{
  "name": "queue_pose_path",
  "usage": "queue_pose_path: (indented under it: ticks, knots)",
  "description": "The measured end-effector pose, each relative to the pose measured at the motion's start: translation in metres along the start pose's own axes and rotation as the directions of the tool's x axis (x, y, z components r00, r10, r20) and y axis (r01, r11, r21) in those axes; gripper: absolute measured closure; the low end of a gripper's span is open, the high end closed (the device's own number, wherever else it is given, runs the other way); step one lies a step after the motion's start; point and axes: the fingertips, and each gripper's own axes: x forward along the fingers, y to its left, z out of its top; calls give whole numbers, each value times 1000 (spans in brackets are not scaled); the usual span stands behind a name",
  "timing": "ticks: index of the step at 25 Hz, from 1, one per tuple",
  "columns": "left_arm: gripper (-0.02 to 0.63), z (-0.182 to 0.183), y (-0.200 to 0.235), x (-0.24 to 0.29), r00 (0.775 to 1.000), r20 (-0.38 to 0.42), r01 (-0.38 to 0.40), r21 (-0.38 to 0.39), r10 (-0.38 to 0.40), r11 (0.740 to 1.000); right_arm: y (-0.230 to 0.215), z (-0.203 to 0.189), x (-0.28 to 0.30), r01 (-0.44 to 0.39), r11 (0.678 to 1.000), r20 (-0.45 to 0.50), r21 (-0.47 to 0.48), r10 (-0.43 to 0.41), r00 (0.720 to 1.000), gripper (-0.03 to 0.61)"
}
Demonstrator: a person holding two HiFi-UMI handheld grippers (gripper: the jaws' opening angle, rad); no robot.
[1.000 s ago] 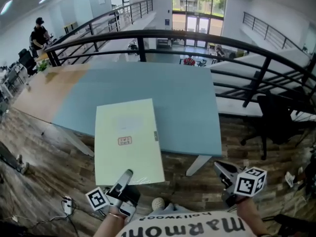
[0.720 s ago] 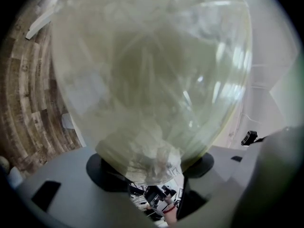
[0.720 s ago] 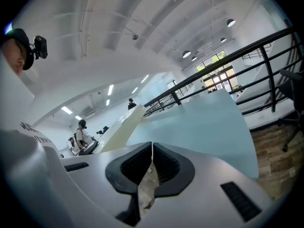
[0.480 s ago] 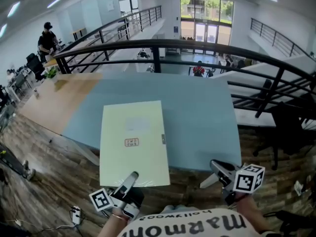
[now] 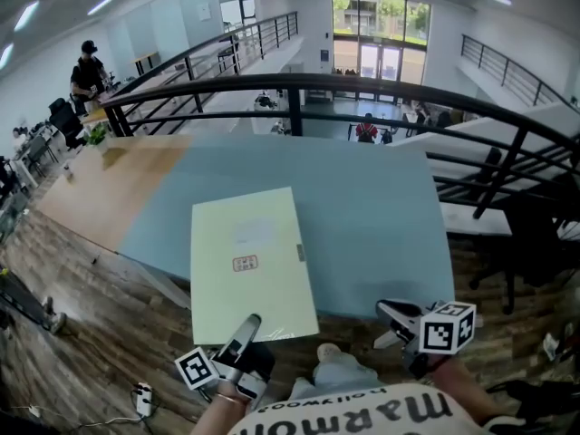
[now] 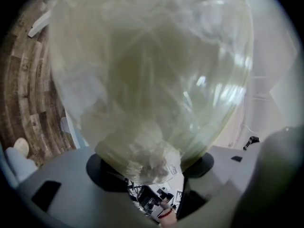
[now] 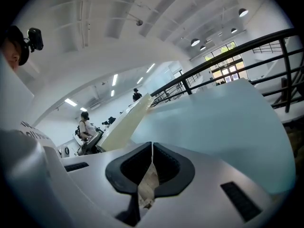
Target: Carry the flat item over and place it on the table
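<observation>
Pale yellow-green flat item, looks plastic-wrapped with a small label in the middle, and the left gripper has it pinched by its near edge. In the left gripper view the crinkly wrap fills pretty much everything and runs right down between the two jaws, so yeah, clamped on it. From the head view the far half of the item lies over the near-left part of the light blue table, while the near half hangs out over the wooden floor. Can't tell if it's actually touching the tabletop. The right gripper hangs off to the right, near the table's front edge, well apart from the item. Its jaws are pressed together, with only a thin pale sliver showing at the seam, no idea what that is. Black railing runs behind the table.
</observation>
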Motion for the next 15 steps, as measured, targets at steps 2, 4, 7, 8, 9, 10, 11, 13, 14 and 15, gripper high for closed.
queue_pose_path:
  ticks: [2,4,7,8,9,10,11,13,14,15]
  knots:
    - [325,4,5,2,1000,7,-9,-20,9,1000,1,-3,10,3,1000,-26,3,-3,1000,541]
    - [325,10,10,2,1000,12,-19,-36,19,999,2,-5,21,6,1000,-50,5,-6,999,541]
    - [325,20,14,3,999,12,-30,-39,30,999,2,-2,39,5,1000,-65,27,-3,998,541]
    - [325,24,15,4,999,12,-31,-38,31,999,1,0,45,4,1000,-70,31,-2,998,541]
    - [325,28,16,6,999,11,-32,-39,32,999,-1,3,51,5,1000,-76,30,-2,997,541]
    - [325,31,17,8,999,10,-33,-39,34,999,-3,7,56,5,1000,-82,28,-3,997,541]
    - [325,35,18,11,999,7,-37,-38,37,999,-6,12,62,5,1000,-85,25,-2,996,541]
    - [325,44,20,19,999,-6,-46,-26,46,999,-10,23,74,0,1000,-85,20,1,996,541]
    - [325,49,20,24,999,-14,-50,-15,50,999,-12,30,80,-1,1000,-83,18,2,997,541]
    - [325,55,20,29,998,-22,-54,-5,54,999,-14,37,88,-2,1000,-81,17,3,997,541]
